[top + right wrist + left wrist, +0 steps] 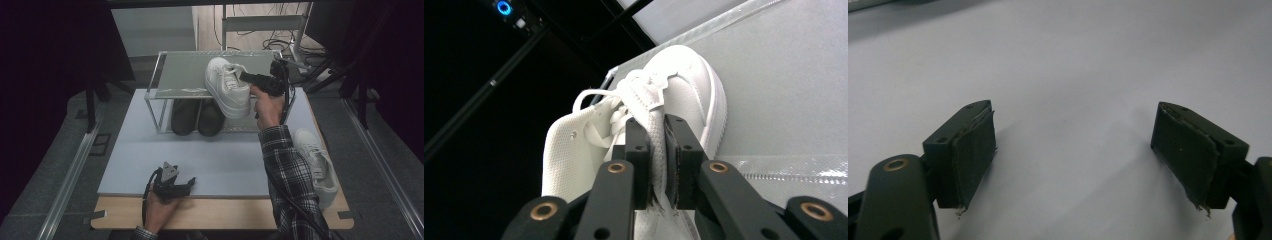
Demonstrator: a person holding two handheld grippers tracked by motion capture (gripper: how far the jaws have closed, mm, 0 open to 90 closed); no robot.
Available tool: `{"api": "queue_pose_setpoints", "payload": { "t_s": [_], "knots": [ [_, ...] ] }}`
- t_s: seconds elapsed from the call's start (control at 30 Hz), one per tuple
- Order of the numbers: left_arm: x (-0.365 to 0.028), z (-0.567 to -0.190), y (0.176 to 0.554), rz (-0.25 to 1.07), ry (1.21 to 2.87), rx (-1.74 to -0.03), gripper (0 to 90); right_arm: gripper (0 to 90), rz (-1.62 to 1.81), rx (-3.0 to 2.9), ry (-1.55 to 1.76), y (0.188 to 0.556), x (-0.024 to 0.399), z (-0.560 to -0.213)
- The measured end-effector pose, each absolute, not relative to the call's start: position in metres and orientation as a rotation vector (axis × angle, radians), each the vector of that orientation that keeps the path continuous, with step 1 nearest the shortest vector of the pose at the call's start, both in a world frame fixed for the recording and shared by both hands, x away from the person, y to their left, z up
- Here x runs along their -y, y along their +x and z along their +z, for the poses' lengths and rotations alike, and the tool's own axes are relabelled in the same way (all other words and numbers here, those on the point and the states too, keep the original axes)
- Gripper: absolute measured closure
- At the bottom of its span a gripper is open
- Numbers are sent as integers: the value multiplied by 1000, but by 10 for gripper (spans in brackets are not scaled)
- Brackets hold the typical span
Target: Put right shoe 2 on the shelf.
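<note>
A white sneaker [227, 86] hangs over the top shelf of a small metal shoe rack [176, 90], its heel past the shelf's front edge. My right gripper [246, 77] is shut on that sneaker's side wall, seen up close as the white sneaker [684, 90] with the collar clamped between the pads [672, 165]. A second white sneaker [316, 162] lies on the table at the right, beside the plaid sleeve. My left gripper [186, 186] rests near the table's front edge; its fingers [973, 150] stand wide apart over the bare mat with nothing between them.
A pair of dark shoes [197, 117] sits on the rack's lower shelf. The grey mat [210, 160] lies on a wooden table [225, 212]. Cables and a metal stand lie on the floor behind the rack.
</note>
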State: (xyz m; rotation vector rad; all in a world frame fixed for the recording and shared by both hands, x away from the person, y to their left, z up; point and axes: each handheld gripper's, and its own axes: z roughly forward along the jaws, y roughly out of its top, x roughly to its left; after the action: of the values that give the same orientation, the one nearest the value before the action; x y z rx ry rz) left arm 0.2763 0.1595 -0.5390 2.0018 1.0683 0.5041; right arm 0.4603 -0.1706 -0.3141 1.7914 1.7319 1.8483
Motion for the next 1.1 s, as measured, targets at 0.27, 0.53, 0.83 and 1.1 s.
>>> {"api": "queue_pose_setpoints", "payload": {
  "t_s": [0.27,0.53,0.83,1.1],
  "knots": [
    [-159,-539,276,505,2001,-1069,176,626,1909,-1757,1731,461,173,-314],
    [-159,-539,276,505,2001,-1069,176,567,1912,-1773,1645,454,183,-303],
    [-159,-539,276,505,2002,-1068,176,543,1868,-1816,1586,441,198,-301],
    [-159,-539,276,506,2000,-1069,177,572,1847,-1848,1506,424,209,-302]
  ]
}}
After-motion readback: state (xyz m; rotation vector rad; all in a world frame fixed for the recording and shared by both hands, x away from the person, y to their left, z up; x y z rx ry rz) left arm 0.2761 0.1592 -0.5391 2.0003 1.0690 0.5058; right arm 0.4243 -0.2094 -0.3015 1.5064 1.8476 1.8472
